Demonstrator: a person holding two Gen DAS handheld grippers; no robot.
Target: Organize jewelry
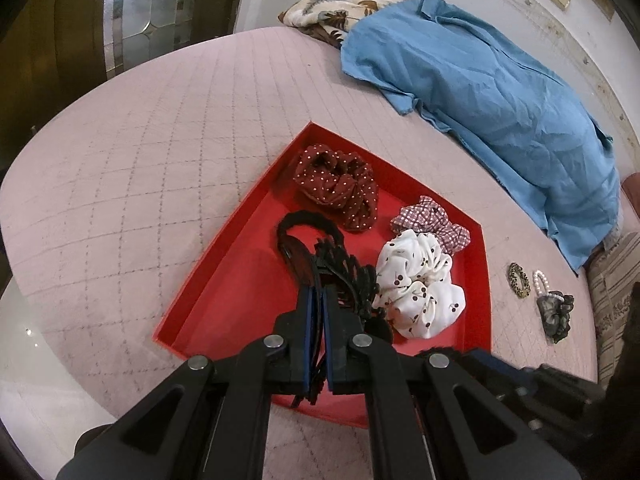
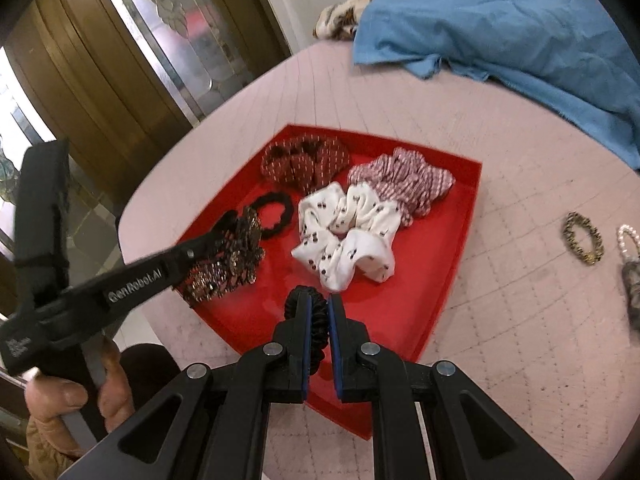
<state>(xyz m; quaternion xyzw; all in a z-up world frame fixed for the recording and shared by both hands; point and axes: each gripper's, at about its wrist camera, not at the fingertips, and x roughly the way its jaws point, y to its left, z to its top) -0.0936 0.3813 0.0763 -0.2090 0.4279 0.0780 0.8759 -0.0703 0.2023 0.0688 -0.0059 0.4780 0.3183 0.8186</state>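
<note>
Left gripper (image 1: 318, 292) clamped on black lace piece (image 2: 228, 256), held low over red tray (image 1: 240, 236) for deposit. Right gripper (image 2: 319, 308) pinching black coil tie (image 2: 318, 316) above tray's near corner, same purpose. Three scrunchies (image 2: 348, 232) already grouped in tray. Leopard tie (image 2: 584, 238) and pearl band (image 1: 540, 284) lie outside on pink cover (image 1: 140, 152), apparently awaiting collection.

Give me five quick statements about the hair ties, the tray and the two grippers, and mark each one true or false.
1. The white cherry-print scrunchie lies inside the red tray. True.
2. The right gripper is empty. False: it is shut on a black spiral hair tie.
3. The pearl bracelet lies in the tray. False: it lies on the pink quilted cover.
4. The left gripper holds a black beaded hair accessory. True.
5. The blue garment covers the tray. False: it lies apart, beyond it.
</note>
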